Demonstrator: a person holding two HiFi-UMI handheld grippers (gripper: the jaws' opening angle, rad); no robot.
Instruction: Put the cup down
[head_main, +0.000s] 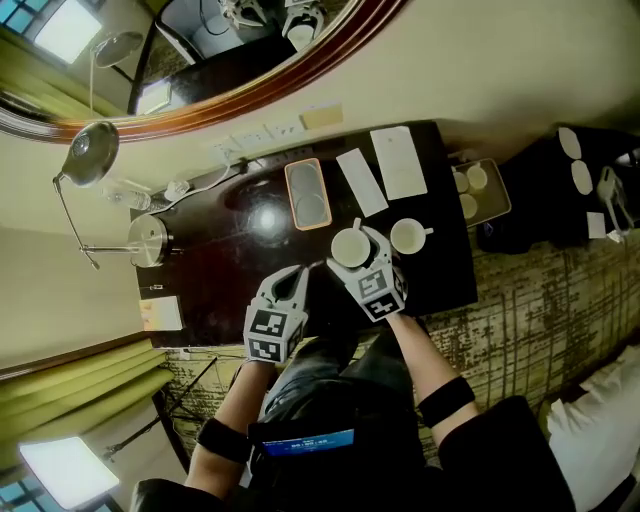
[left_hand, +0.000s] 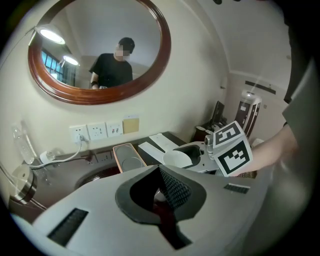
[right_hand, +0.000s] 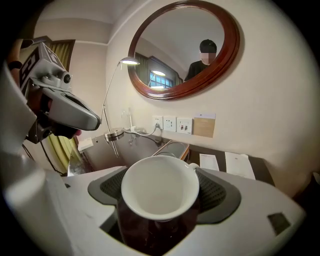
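Note:
A white cup (right_hand: 160, 187) sits between the wide-set jaws of my right gripper (right_hand: 161, 196), its mouth tipped toward the camera and its handle at the far right. The head view shows this cup (head_main: 350, 247) in the right gripper (head_main: 356, 252) over the middle of the dark desk (head_main: 220, 290), beside a second white cup (head_main: 408, 236) standing on the desk to its right. My left gripper (head_main: 298, 277) hangs just left of it, shut and empty. In the left gripper view its jaws (left_hand: 165, 192) are closed, with the right gripper (left_hand: 202, 159) and cup (left_hand: 177, 159) ahead.
A small orange-rimmed tray (head_main: 307, 193) and two white cards (head_main: 361, 182) (head_main: 398, 162) lie at the desk's back. A desk lamp (head_main: 88, 152) and its round base (head_main: 148, 240) stand at the left, with a notepad (head_main: 160, 313). A side tray (head_main: 482, 190) holds more cups.

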